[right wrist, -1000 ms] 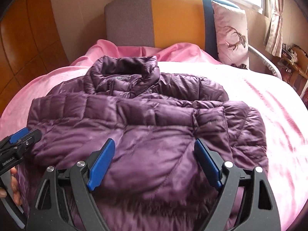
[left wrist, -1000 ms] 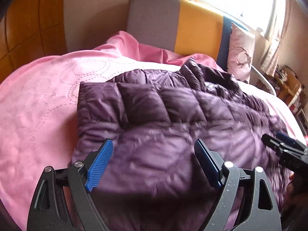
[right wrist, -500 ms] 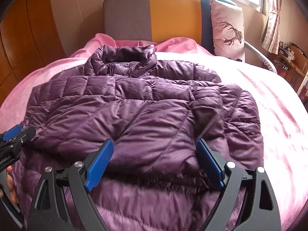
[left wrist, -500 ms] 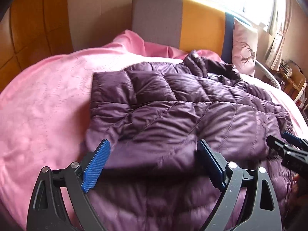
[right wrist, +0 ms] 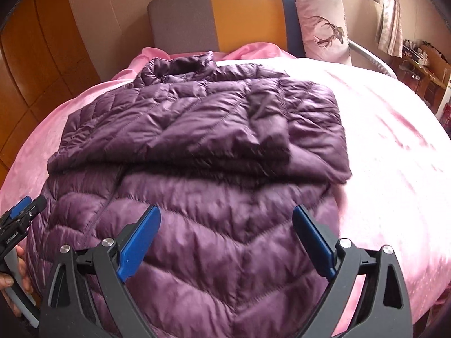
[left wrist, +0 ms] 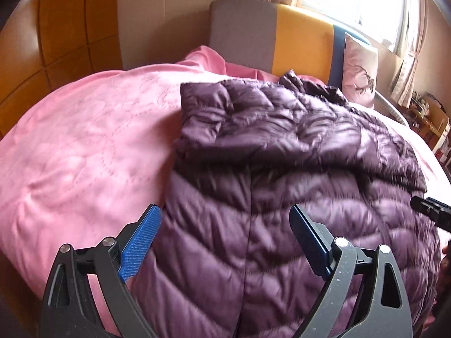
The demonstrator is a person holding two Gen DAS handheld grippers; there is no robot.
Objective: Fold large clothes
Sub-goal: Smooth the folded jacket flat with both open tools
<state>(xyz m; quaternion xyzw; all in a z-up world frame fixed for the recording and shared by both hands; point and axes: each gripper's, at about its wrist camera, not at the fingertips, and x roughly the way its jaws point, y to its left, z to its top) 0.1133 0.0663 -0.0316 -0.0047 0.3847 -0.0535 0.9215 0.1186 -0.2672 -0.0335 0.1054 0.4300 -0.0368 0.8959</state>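
The left black two-finger gripper with blue pads (left wrist: 224,239) is held low and near, jaws spread wide, gripping nothing. The right black blue-padded gripper (right wrist: 225,242) sits alongside, likewise wide apart and empty.

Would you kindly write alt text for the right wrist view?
A purple quilted puffer jacket, partly folded, lies on a pink bedspread. The right gripper, jaws open, hovers over its near end. A deer-print pillow leans on the headboard.

Purple jacket (right wrist: 197,140) on pink bedspread (right wrist: 394,155)
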